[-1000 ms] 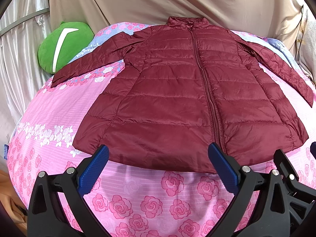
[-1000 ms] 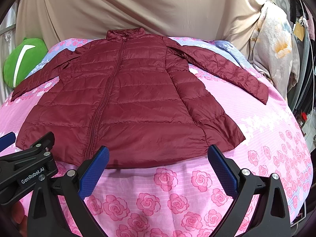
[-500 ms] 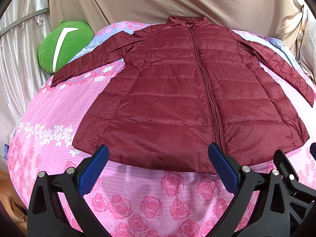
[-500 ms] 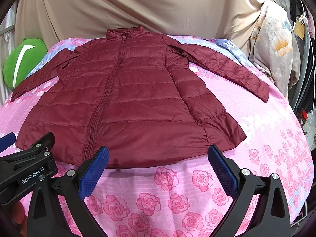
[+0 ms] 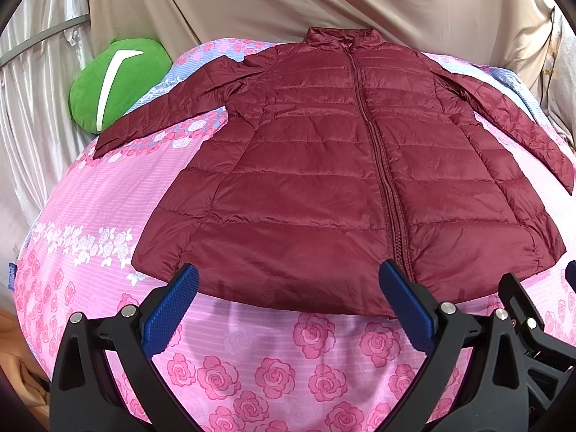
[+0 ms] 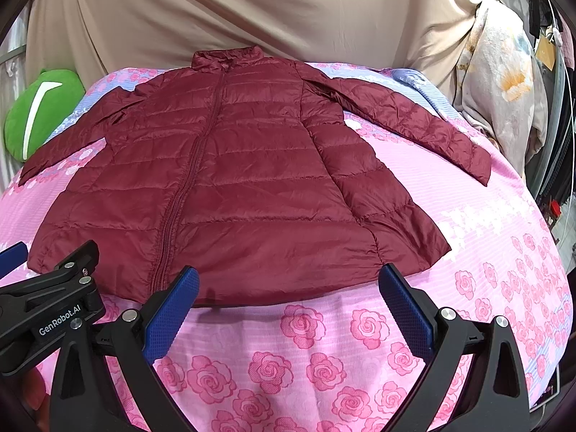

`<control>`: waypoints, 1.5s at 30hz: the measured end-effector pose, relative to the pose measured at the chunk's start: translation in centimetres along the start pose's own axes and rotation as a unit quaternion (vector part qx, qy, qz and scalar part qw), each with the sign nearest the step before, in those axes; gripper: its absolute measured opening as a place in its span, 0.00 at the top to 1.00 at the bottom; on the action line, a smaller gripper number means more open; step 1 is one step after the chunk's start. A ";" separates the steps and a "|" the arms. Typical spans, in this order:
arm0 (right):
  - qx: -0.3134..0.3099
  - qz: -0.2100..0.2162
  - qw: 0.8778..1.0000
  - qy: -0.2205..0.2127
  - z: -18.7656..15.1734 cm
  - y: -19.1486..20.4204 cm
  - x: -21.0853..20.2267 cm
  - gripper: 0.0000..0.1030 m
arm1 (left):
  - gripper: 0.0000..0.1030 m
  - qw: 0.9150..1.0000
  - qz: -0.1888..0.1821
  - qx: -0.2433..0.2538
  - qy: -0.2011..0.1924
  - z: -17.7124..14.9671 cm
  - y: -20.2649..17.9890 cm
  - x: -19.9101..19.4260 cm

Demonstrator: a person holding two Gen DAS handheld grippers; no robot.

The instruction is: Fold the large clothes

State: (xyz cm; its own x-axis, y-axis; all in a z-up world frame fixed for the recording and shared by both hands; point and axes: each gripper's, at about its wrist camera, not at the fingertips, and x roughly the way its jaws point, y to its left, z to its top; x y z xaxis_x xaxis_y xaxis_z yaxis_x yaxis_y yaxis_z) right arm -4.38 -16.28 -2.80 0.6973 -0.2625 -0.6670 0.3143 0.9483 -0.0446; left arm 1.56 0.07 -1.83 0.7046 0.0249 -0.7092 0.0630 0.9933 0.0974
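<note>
Almost nothing is changed over the last second — the jacket [image 5: 345, 180] is left flat, unfolded, while the left gripper [image 5: 288, 306] and right gripper [image 6: 288, 306] are kept wide open and empty at its near hem.

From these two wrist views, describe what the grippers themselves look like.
Both are alike. The left gripper has a black plastic frame, silver screw heads and two blue fingers with a dotted grip texture. The right gripper matches. White GenRobot.AI lettering marks the left gripper's body in the right wrist view.
</note>
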 end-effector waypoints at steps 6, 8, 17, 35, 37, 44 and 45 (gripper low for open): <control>0.000 0.000 1.000 0.001 0.1 0.0 -0.1 0.05 | 0.05 1.000 0.001 0.000 0.001 -0.1 0.1 0.1; 0.000 0.000 1.000 0.001 0.0 -0.1 0.0 0.05 | 0.05 1.000 0.000 0.000 0.001 -0.2 0.2 0.1; 0.025 0.059 0.998 0.020 0.4 -2.1 1.2 0.05 | 0.05 0.999 -0.036 -0.005 0.004 0.4 1.5 0.3; 0.393 -0.034 0.918 0.033 9.1 -37.4 18.4 0.06 | 0.05 0.993 -0.083 -0.081 -0.009 10.4 8.6 6.5; 0.417 -0.033 0.907 0.037 9.9 -39.1 20.5 0.07 | 0.05 0.994 -0.079 -0.081 -0.007 11.5 8.4 7.6; 0.445 0.001 0.894 0.041 14.8 -40.1 24.5 0.91 | 0.06 0.993 -0.088 -0.072 -0.013 15.2 7.7 10.4; 0.444 0.007 0.896 0.027 16.2 -39.6 24.2 0.91 | 0.08 0.994 -0.088 -0.068 -0.016 15.6 7.5 10.7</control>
State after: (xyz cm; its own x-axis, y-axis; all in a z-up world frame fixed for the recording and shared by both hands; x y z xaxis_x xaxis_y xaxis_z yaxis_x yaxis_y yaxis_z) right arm 10.46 -63.10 -5.08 0.6811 -0.2204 -0.6982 0.7104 0.4297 0.5574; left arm 20.59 6.03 2.26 0.7139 -0.1524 -0.6834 0.0924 0.9880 -0.1238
